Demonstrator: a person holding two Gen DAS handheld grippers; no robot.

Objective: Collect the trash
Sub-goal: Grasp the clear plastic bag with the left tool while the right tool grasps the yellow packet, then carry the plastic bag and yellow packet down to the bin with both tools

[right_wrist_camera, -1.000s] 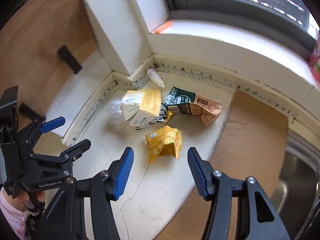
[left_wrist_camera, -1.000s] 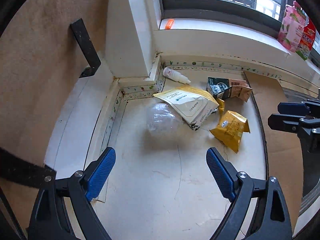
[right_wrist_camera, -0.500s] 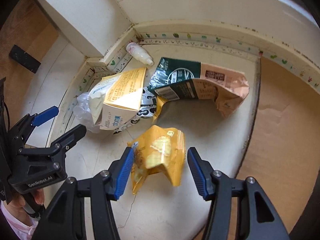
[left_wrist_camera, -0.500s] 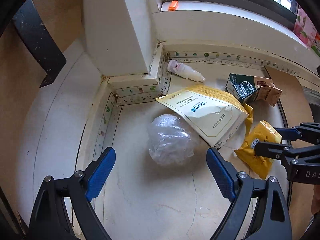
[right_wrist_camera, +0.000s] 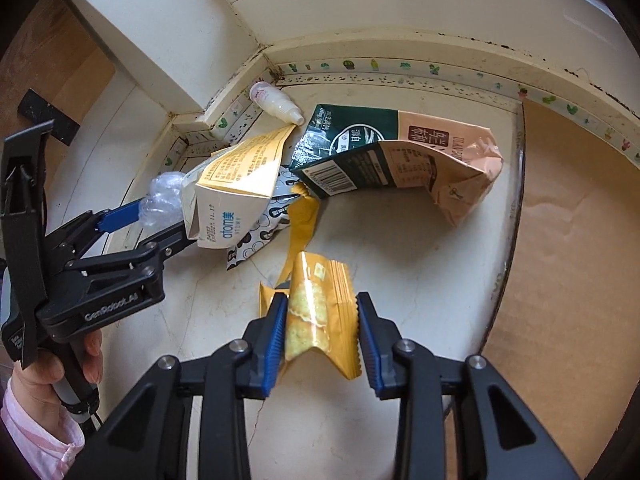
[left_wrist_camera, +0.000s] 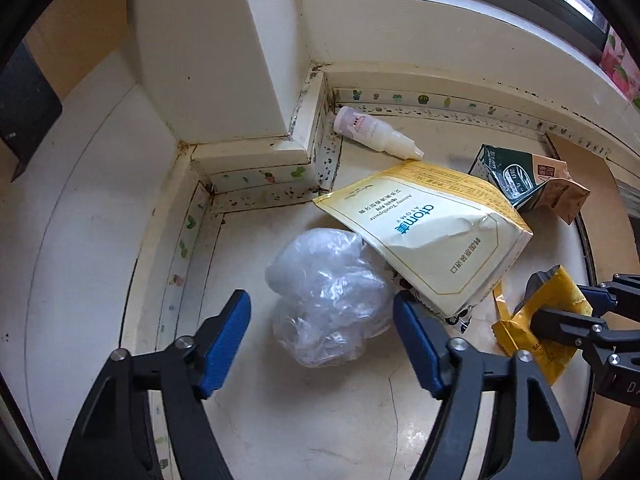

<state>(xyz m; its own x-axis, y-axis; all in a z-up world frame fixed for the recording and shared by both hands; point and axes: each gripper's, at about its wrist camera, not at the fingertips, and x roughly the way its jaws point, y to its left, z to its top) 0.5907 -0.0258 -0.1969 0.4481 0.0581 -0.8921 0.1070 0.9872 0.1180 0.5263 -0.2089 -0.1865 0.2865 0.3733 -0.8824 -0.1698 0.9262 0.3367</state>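
My right tongs (right_wrist_camera: 322, 330) have just been closing around the yellow cracker wrapper (right_wrist_camera: 320, 312) lying on the pale surface (right_wrist_camera: 420, 264); the left pad touches it, the right pad looks a hair short of the crimped edge, so I judge this not yet a real grip. The wrapper is thin and puffed, so it could buckle and slide out forward as I squeeze, or I catch only a fold and drop it when I lift.

My left tongs (left_wrist_camera: 320, 340) have also just been closing, with the crumpled clear plastic bag (left_wrist_camera: 328, 296) between the pads but neither pad pressing on it. The right pad sits just beside the corner of the cream toothpaste box (left_wrist_camera: 432, 232), which lies partly over the bag; I could pinch that box too, or drag it along. The bag is slippery and springy, so it may squirt away toward the wall.

The green and pink carton (right_wrist_camera: 396, 152) and small white bottle (right_wrist_camera: 276, 104) lie further back, untouched
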